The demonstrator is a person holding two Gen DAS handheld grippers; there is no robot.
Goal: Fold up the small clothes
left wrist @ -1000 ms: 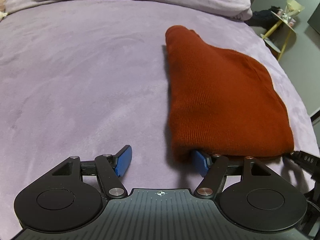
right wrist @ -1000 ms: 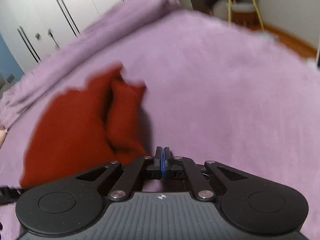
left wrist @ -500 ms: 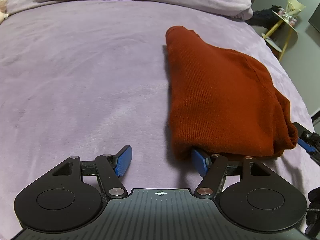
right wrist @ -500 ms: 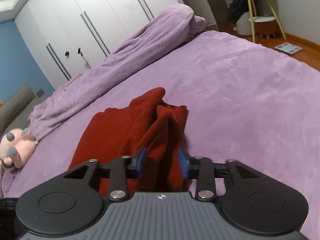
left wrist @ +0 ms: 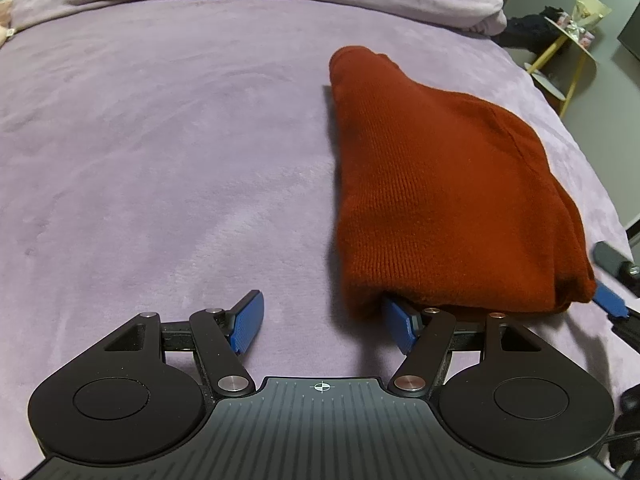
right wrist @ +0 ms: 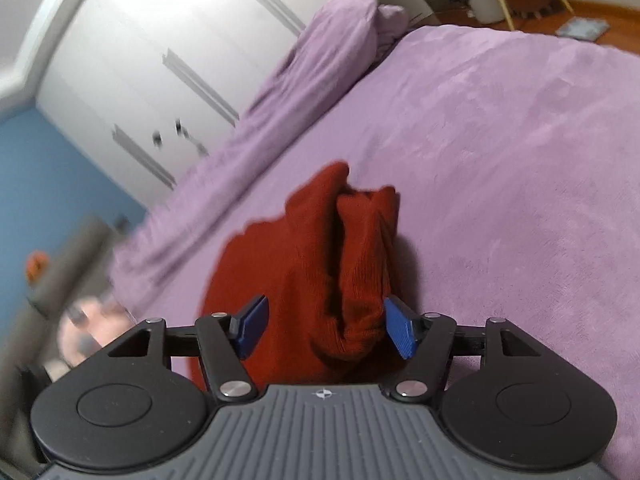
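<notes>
Sweater [left wrist: 440, 200] lies folded on the bed [left wrist: 160, 160], its near edge over the wide left gripper's [left wrist: 326, 320] right finger. The right gripper [right wrist: 324, 326], jaws just opened, straddles a bunched fold unpinched. Judged: a fold just released; next, tidy that bunch. Open bed lies left of the left gripper.

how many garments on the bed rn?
1. A red knit garment, folded, lies on the purple bed cover toward its right side in the left wrist view. Nothing else shows; none appear hidden.

White wardrobe [right wrist: 168, 80], blue wall [right wrist: 52, 176], wooden floor [right wrist: 592, 8], purple bedspread [left wrist: 160, 160].
</notes>
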